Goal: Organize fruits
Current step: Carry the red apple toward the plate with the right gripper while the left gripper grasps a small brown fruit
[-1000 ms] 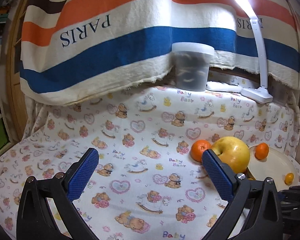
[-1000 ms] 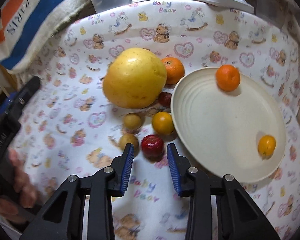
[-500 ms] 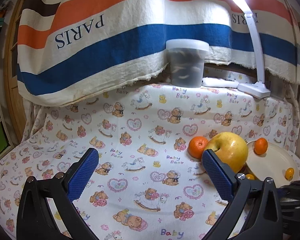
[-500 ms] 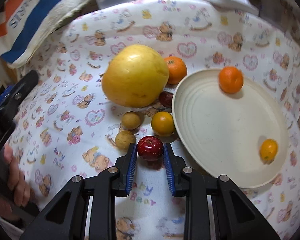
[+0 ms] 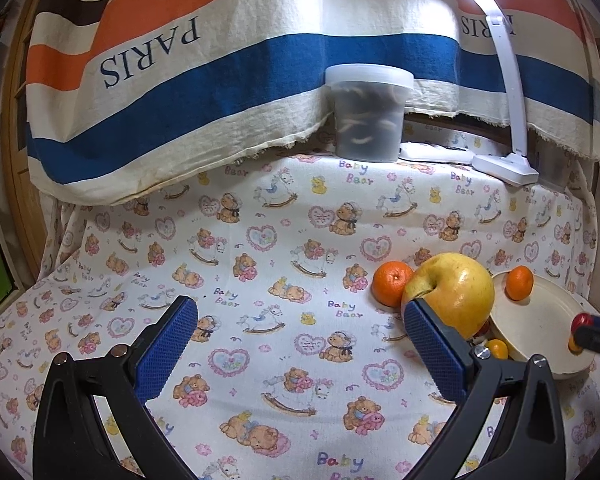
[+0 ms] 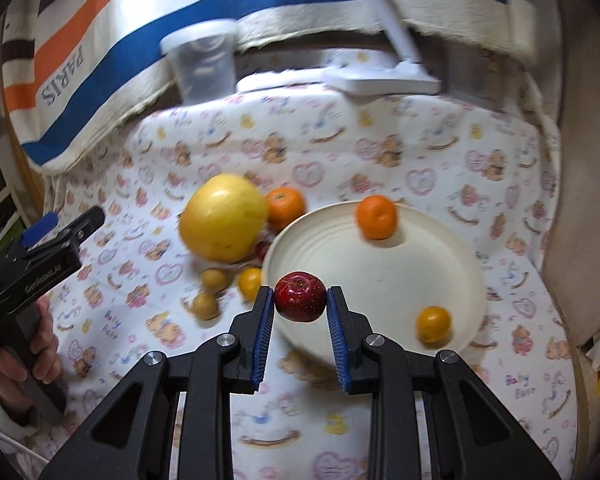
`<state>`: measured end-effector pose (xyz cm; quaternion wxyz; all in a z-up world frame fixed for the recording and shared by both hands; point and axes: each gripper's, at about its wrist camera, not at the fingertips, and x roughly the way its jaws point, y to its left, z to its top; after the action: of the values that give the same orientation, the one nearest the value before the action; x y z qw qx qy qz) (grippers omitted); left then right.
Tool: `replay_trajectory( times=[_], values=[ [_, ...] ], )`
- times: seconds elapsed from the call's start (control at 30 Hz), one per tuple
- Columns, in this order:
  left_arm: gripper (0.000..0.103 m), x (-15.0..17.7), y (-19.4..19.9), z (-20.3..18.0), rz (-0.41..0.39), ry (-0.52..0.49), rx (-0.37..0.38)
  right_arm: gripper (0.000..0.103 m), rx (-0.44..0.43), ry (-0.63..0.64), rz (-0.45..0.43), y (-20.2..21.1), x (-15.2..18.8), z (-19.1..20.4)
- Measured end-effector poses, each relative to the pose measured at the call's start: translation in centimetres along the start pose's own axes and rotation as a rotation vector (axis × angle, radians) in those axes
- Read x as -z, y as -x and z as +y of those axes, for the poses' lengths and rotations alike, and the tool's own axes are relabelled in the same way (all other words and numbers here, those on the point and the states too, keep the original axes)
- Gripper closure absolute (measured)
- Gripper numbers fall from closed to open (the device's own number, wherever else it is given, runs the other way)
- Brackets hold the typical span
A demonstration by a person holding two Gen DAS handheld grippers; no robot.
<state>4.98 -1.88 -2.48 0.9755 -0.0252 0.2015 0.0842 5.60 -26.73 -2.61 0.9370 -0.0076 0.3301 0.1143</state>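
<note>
Right wrist: tongs (image 6: 300, 303) grip red apple (image 6: 300, 297) (over plate (image 6: 380, 264)).

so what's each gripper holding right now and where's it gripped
The right gripper pinches the small red apple across its sides. The left gripper is open, holding nothing.

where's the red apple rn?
Right wrist view, centre: the red apple is clamped in the right gripper, in front of the plate's near-left rim, right of the small yellow fruit.
</note>
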Motion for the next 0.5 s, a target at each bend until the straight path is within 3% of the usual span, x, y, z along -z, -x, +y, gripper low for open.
replay_trajectory(
  times=[0.07, 0.3, 0.5],
  values=[
    [0.000, 0.0, -0.1, -0.1, 0.009, -0.004, 0.019, 0.075, 0.015, -0.022, -0.020, -0.1, 0.1, -0.6],
    [0.023, 0.2, -0.3, -1.2, 0.091, -0.022, 0.166, 0.075, 0.028, -0.046, -0.046, 0.1, 0.3, -1.4],
    [0.027, 0.6, -0.6, -2.2, 0.177, -0.022, 0.257, 0.075, -0.009, -0.066, -0.036, 0.1, 0.6, -1.5]
  ],
)
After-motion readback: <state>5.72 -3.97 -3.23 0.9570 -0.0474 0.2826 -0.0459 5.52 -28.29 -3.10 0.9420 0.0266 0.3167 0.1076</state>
